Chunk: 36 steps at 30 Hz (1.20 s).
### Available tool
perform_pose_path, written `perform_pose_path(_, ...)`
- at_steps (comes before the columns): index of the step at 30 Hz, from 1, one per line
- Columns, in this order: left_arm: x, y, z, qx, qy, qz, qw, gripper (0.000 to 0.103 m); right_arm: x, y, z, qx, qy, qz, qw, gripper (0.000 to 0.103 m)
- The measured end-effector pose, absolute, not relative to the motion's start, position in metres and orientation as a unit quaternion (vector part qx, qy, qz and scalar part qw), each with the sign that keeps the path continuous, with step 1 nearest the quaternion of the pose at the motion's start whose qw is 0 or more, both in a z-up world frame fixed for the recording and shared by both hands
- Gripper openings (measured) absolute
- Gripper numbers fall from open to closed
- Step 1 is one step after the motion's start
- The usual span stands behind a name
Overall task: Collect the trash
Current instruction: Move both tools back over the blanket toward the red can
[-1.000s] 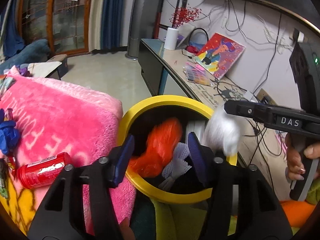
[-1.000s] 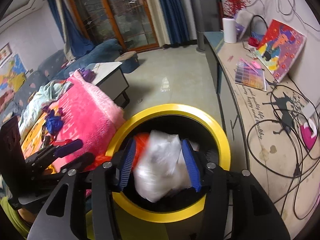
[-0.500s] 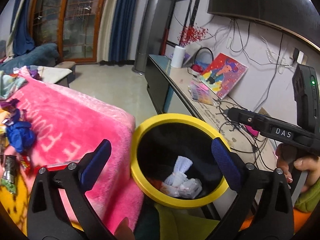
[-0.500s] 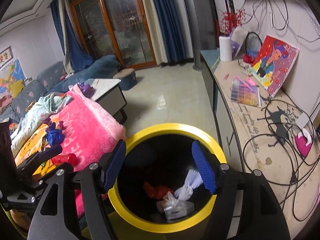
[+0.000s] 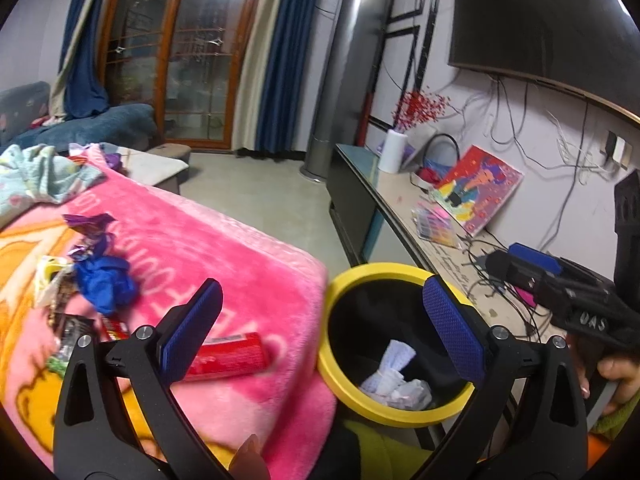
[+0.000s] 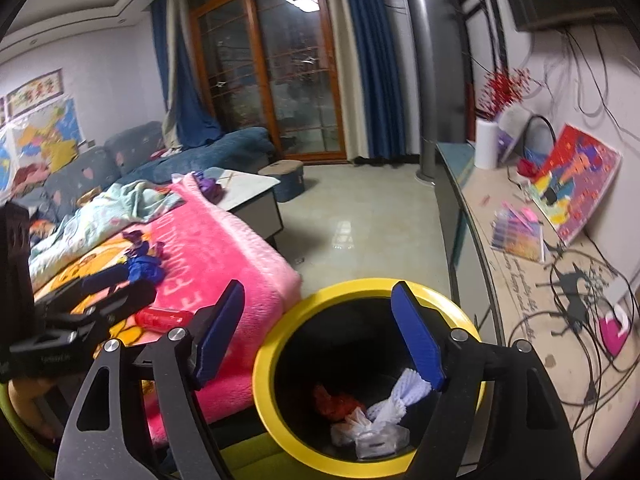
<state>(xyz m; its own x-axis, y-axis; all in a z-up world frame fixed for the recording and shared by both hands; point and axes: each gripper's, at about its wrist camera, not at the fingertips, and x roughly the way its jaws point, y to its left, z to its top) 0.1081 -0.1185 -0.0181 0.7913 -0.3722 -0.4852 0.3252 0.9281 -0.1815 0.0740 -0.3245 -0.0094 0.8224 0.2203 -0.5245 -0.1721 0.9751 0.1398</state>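
A yellow-rimmed black bin (image 5: 360, 276) (image 6: 360, 286) stands against the pink blanket (image 5: 240, 256). Inside lie a white net (image 6: 404, 394), a clear plastic bag (image 6: 372, 436) and an orange-red bag (image 6: 336, 400). My left gripper (image 5: 320, 308) is open wide above the blanket's edge and the bin rim, with nothing between its fingers. My right gripper (image 6: 318, 300) hovers over the bin, its jaws opening and empty. On the blanket lie a red can (image 5: 232, 356) (image 6: 160, 318), a crumpled blue bag (image 5: 106, 284) and purple wrappers (image 5: 88, 224).
A long low bench (image 6: 520, 280) on the right carries cables, a colourful painting (image 6: 576, 184) and a paper roll (image 6: 486, 144). A grey coffee table (image 6: 252, 196) and a blue sofa (image 6: 200, 152) stand beyond the blanket. Bare floor (image 6: 360, 216) lies between.
The left gripper let go of the orange bag and the right let go of the clear bag; both now lie in the bin. Both grippers opened, rose and drew back.
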Motion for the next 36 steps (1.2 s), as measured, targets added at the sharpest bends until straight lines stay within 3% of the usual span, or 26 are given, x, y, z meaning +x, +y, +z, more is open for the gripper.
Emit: perform_pose_path(36, 0.108, 0.025, -0.009, -0.132, 0.24, -0.039, 0.961, 0.092, 0.087, -0.151, -0.012, -0.089, 0.278, 0.286, 0.913, 0.079)
